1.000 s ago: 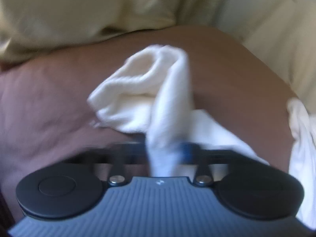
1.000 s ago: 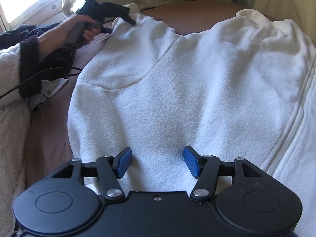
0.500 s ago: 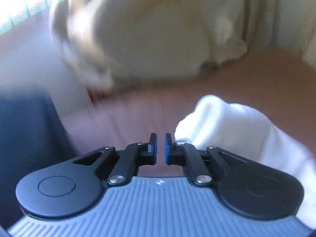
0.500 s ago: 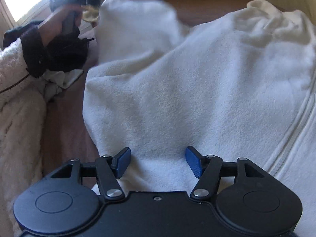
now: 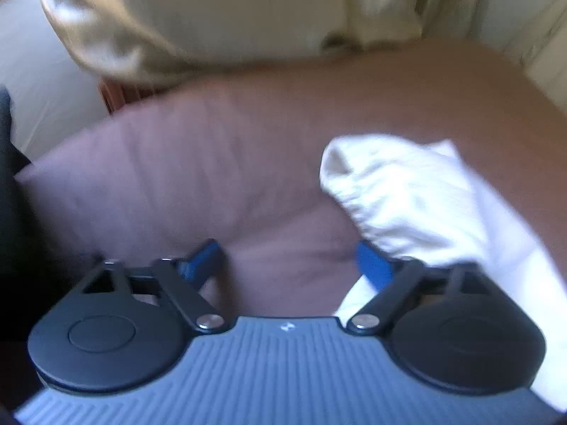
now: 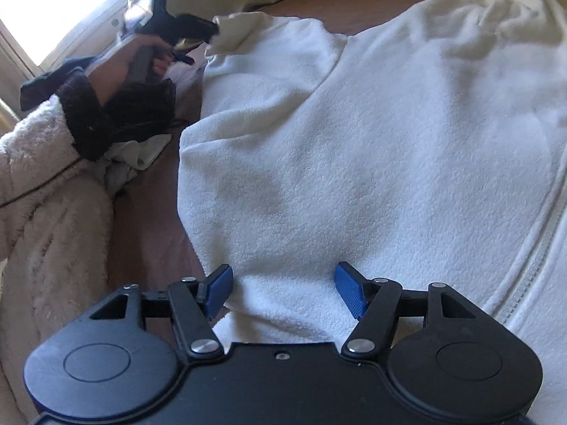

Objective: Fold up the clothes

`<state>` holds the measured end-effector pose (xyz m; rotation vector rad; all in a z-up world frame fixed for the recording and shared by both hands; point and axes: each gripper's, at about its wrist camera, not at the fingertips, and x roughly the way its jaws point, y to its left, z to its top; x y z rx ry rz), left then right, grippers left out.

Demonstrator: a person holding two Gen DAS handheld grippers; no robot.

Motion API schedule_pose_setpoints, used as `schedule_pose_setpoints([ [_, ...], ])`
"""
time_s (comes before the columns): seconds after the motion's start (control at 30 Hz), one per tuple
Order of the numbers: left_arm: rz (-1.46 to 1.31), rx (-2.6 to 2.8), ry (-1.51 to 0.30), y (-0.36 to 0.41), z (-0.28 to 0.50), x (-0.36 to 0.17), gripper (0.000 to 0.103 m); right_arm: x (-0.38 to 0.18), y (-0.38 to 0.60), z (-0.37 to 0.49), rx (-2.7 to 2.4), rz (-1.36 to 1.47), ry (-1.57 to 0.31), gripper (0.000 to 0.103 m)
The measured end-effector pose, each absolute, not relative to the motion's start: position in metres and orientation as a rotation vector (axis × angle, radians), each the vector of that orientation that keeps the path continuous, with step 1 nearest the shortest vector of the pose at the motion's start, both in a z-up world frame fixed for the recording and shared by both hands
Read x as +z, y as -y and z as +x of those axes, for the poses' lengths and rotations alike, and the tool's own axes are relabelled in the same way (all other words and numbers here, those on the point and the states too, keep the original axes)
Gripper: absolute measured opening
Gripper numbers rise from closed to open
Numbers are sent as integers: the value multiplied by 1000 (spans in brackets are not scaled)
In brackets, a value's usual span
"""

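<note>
Fleece everywhere: the white jacket [image 6: 372, 141] lay spread across the brown bed [image 5: 212, 163], zipper [image 6: 531, 262] running down its right side and collar bunched at the far end. The left hand-held gripper [image 5: 287, 262] stood with its blue pads well apart and nothing between them, hanging over bare sheet; the sleeve cuff [image 5: 400, 191] lay just to its right, brushing the right-hand pad. From the right wrist view that same tool [image 6: 209, 32] showed at the far tip of the sleeve, gripped in a hand [image 6: 141, 60] with a dark furry cuff. The right hand-held gripper [image 6: 283, 290] was spread wide too, low over the near hem, cloth lying between the pads but not pinched.

The step in hand looked like the sleeve work (arranging that left sleeve so it can be laid over the body). The sleeve stretched away from the shoulder toward the pillows [image 5: 230, 10], not yet crossed onto the chest. A sensible next move would need the left tool to close on the cuff and the right to pin the hem, so the soft, thick fleece does not drag along. A heap of other clothes [image 6: 134, 156] sat by the person's arm.
</note>
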<state>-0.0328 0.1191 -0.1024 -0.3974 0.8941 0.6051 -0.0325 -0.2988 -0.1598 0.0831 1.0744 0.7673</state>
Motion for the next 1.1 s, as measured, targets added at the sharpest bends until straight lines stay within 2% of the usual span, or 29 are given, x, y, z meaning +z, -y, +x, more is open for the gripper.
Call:
schedule_pose_setpoints([
  [0.13,-396,591,-861,-114,-40,-81,89,-156,301,-32,763,98,-1078,70],
  [0.23,-402,560,-726,-107,-60,-49,86,-150,304,-30,748,93,-1072,69],
  [0.33,-367,423,-668,-96,-64,-24,88,-141,313,-26,706,86,-1045,69],
  [0.43,-337,206,-791,-75,-49,-36,96,-135,322,-19,663,93,-1027,69],
  [0.53,-188,200,-968,-48,-23,-73,97,-134,327,-14,632,100,-1019,69],
  [0.57,-83,251,-992,-39,-15,-85,101,-135,327,-13,624,103,-1019,69],
  [0.6,-44,275,-957,-37,-15,-84,101,-138,327,-13,623,106,-1025,69],
  [0.63,-7,298,-920,-35,-14,-83,82,-140,327,-13,624,110,-1032,69],
  [0.67,30,320,-883,-33,-14,-82,28,-144,324,-14,630,109,-1039,69],
  [0.83,204,678,-639,-53,-50,-25,27,-149,315,-23,665,61,-1044,70],
  [0.9,90,702,-597,-73,-67,-12,27,-147,318,-23,674,64,-1044,69],
  [1.03,208,757,-656,-69,-55,-35,29,-147,330,-19,662,101,-1045,69],
  [1.1,310,754,-755,-61,-41,-61,34,-149,336,-17,657,125,-1048,69],
])
